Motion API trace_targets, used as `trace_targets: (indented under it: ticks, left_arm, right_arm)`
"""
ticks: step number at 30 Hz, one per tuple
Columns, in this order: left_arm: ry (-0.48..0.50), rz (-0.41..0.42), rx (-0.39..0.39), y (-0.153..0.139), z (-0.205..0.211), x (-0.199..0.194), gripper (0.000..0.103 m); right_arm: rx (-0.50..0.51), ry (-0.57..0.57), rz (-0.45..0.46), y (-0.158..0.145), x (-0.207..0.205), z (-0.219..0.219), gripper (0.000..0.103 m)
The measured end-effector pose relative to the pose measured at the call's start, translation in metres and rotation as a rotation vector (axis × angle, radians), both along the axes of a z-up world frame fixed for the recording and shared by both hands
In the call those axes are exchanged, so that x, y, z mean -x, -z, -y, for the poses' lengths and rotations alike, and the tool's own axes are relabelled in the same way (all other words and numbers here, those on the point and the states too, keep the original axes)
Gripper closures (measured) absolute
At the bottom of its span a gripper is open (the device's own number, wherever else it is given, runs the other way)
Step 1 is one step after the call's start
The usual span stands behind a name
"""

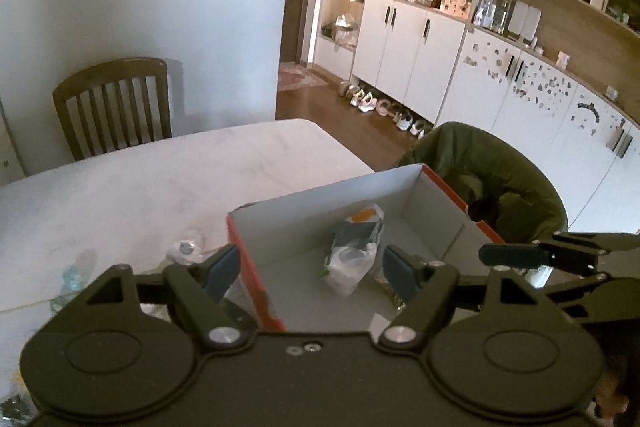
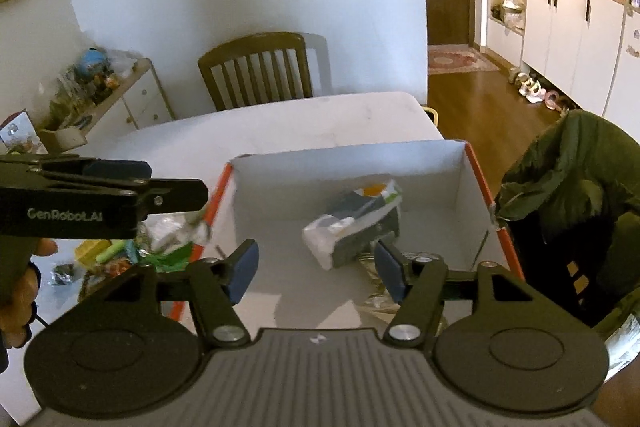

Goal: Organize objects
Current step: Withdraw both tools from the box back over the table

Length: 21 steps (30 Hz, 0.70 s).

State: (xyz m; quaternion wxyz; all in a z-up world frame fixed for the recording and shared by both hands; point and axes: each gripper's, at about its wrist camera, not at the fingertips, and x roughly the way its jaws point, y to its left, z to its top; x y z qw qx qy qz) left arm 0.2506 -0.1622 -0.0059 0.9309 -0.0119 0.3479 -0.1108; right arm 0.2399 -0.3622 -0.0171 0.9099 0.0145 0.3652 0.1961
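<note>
A: Quick one. Where's the packet [image 2: 354, 223]?
B: Lying in the box [image 2: 474, 183], on the floor of it, tilted, roughly centre. In the right wrist view it's at 12 o'clock just beyond the right gripper [image 2: 316, 269], apart from both pads.
A: Left side?
B: Left gripper [image 1: 310, 273] straddles the box's near-left wall; the packet sits at 12 to 1 o'clock of it, not touching. More loose wrappers [image 2: 156, 251] lie on the table [image 2: 320, 119] outside the box, at 9 o'clock of the right gripper.
A: Jaws?
B: Both spread wide, nothing between the pads on either one.
A: Handling?
B: Looks like a soft plastic bag, light, crinkly, probably slippery and easy to crush. I'd pinch it across the narrow middle or the crimped end, not the puffy flat face.
A: Anything else in the box?
B: Some foil-ish scrap [image 2: 374, 301] near the right pad, too blurred to name.
</note>
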Motion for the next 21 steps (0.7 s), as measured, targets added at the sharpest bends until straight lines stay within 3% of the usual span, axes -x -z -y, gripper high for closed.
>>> trace_targets:
  ticks: [14, 21]
  left_arm:
    - [-0.091, 0.055, 0.020, -0.017, -0.078, 0.062, 0.009]
    - [-0.125, 0.066, 0.029, -0.017, -0.113, 0.087, 0.000]
  right_arm:
    - [-0.027, -0.023, 0.070, -0.020, 0.049, -0.062, 0.028]
    - [-0.054, -0.041, 0.058, -0.021, 0.065, -0.095, 0.021]
